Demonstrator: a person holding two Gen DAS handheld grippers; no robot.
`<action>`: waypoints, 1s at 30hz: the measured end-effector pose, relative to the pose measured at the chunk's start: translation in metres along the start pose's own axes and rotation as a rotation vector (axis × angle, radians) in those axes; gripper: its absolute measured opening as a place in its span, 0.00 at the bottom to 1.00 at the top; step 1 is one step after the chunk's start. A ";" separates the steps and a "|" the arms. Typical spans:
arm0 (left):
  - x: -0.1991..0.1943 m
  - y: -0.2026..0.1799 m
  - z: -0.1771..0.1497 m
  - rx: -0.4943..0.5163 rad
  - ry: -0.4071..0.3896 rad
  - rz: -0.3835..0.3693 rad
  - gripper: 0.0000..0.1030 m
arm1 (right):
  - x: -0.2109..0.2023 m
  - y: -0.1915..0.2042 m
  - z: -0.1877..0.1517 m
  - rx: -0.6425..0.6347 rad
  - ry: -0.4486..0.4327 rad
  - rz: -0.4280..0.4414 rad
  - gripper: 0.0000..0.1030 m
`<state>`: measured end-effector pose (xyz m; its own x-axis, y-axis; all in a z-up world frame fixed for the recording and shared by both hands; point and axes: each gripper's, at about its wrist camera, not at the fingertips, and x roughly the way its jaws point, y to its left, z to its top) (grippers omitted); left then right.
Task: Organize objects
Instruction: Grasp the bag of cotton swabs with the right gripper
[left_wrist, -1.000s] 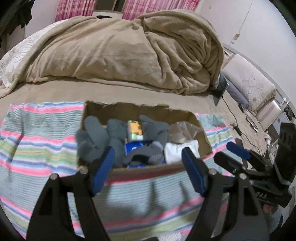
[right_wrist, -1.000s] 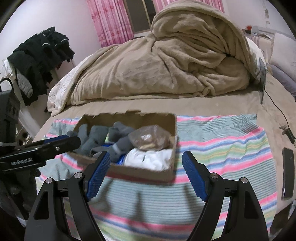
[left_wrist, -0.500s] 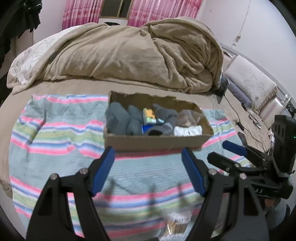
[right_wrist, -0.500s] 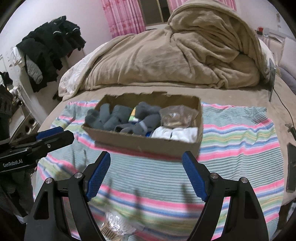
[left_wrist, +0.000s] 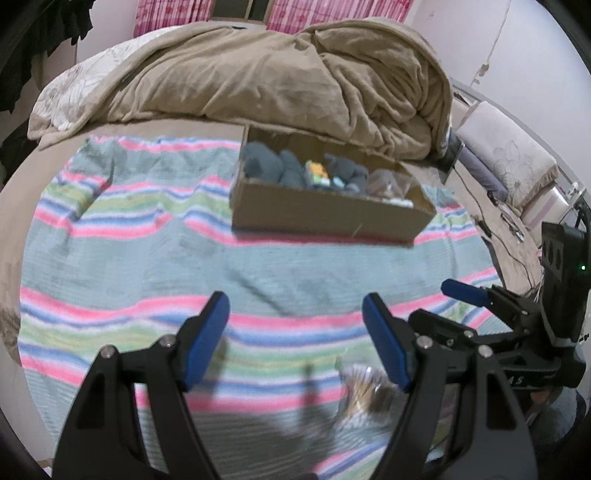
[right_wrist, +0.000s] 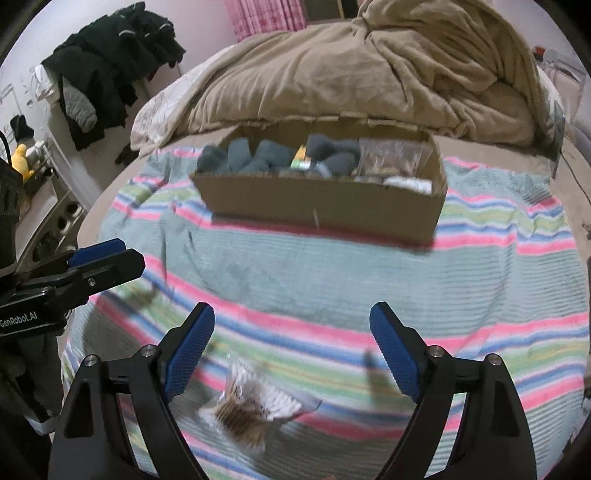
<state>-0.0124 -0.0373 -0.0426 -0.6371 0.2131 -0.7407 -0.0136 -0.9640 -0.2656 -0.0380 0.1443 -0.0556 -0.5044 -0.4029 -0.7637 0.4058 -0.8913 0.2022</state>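
Reaching for the next item. Bag (right_wrist: 251, 404) of cotton swabs flat on the striped towel (right_wrist: 332, 266), near the front edge, well apart from the box (right_wrist: 321, 208) behind it. Box already loaded with grey socks (right_wrist: 240, 158), a small carton, a clear packet and something white.

Right gripper (right_wrist: 291, 350) just above and behind the bag, jaws opening, nothing between them. Left gripper (left_wrist: 295, 339) beside it over bare towel, jaws apart and empty; bag visible low under its right finger in the left view.

Step in hand, by judgement: approach to pick up the bag. Next move calls for dropping the right gripper lower and nearer, straddling the bag, then closing gently on the crinkly plastic so as not to pinch towel along with it, and lifting toward the box.
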 end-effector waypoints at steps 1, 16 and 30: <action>0.001 0.001 -0.004 -0.004 0.007 0.001 0.74 | 0.002 0.002 -0.005 0.000 0.011 0.002 0.86; 0.016 0.013 -0.051 -0.042 0.121 0.004 0.74 | 0.037 0.007 -0.053 -0.007 0.179 0.036 0.86; 0.017 0.011 -0.054 -0.040 0.131 0.003 0.74 | 0.052 0.011 -0.060 -0.007 0.231 0.100 0.71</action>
<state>0.0182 -0.0355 -0.0916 -0.5312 0.2314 -0.8150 0.0204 -0.9582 -0.2854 -0.0137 0.1257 -0.1296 -0.2739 -0.4303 -0.8601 0.4506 -0.8475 0.2805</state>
